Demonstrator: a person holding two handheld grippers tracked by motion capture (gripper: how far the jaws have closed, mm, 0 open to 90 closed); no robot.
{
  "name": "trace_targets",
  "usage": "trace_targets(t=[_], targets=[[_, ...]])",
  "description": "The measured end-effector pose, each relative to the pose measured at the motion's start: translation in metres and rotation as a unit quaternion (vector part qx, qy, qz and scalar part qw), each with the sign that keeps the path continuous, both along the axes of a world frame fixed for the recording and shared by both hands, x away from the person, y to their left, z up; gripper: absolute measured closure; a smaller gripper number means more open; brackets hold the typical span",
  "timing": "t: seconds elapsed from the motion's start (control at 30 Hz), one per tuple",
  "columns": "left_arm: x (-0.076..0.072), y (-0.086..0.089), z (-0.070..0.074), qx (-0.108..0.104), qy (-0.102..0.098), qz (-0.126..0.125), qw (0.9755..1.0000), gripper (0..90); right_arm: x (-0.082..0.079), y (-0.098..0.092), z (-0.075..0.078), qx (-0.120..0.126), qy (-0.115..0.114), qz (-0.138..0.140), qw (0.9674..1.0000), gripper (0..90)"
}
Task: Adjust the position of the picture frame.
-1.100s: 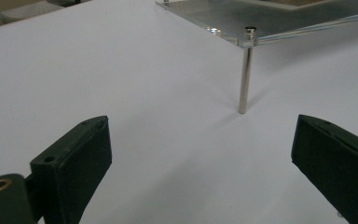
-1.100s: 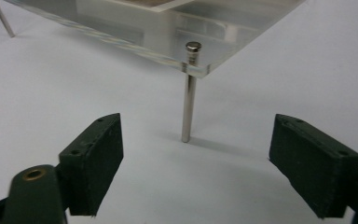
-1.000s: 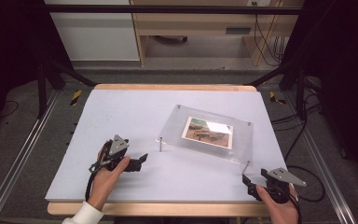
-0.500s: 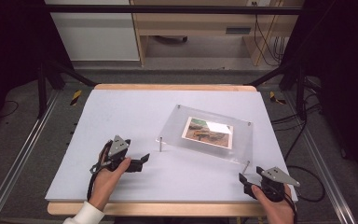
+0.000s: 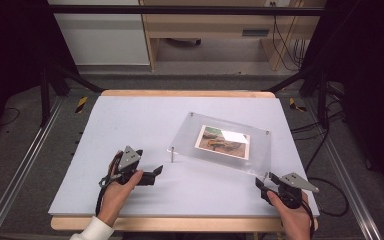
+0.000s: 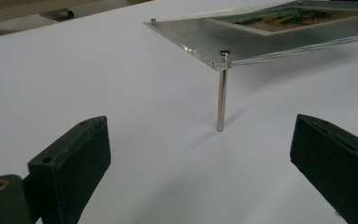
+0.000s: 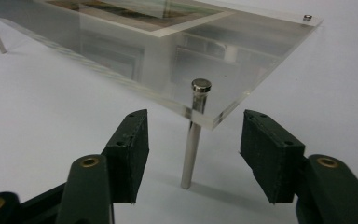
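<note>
The clear frame [image 5: 227,142] with a picture inside sits on the table [image 5: 130,120], toward its right edge and about halfway between the near and far edges. It stands tilted on thin metal legs at its near corners, so it is a bit wobbly. The right gripper [image 7: 193,154] is at the frame's near right corner, close to the table's near right corner. Its jaws have just been closing, and the right leg [image 7: 192,140] stands between them, but the pads do not touch it yet. The left gripper [image 6: 200,163] rests near the table's near edge. Its jaws are wide apart and hold nothing, and the left leg [image 6: 222,93] stands just ahead of them. Here is what could go wrong. If the right jaws shut off to one side, one pad may hit the leg first and push it over, and that corner may drop. The leg is smooth and shiny, so it may slip out of the pads. If the right hand pulls or twists hard, the whole frame may slide on the table or tip off its other leg. The left gripper is too far away to catch it.
</note>
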State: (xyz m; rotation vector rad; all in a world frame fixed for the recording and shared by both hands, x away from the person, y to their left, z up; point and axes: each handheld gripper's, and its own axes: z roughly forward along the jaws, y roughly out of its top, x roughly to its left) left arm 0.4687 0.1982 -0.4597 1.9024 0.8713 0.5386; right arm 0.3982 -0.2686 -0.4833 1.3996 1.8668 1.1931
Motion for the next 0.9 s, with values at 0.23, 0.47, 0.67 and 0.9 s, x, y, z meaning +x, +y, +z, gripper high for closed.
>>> trace_targets(t=[0.23,0.47,0.67,0.9], targets=[[-0.002,-0.004,0.001,-0.003,-0.001,-0.003,1.0000,4.9,0.007,-0.001,-0.001,0.013,0.006,-0.005,0.9999,62.3],[-0.002,-0.006,0.002,-0.010,0.001,-0.008,0.9999,5.6,0.014,-0.001,-0.003,0.040,0.004,0.001,0.9992,79.3],[0.001,-0.015,0.003,-0.005,-0.004,-0.021,0.9998,14.9,0.015,-0.003,0.000,0.082,-0.004,0.010,0.9966,84.5],[0.025,-0.040,-0.007,-0.003,0.019,-0.029,0.9994,37.7,0.018,-0.009,0.004,0.136,-0.008,0.008,0.9906,83.6]])
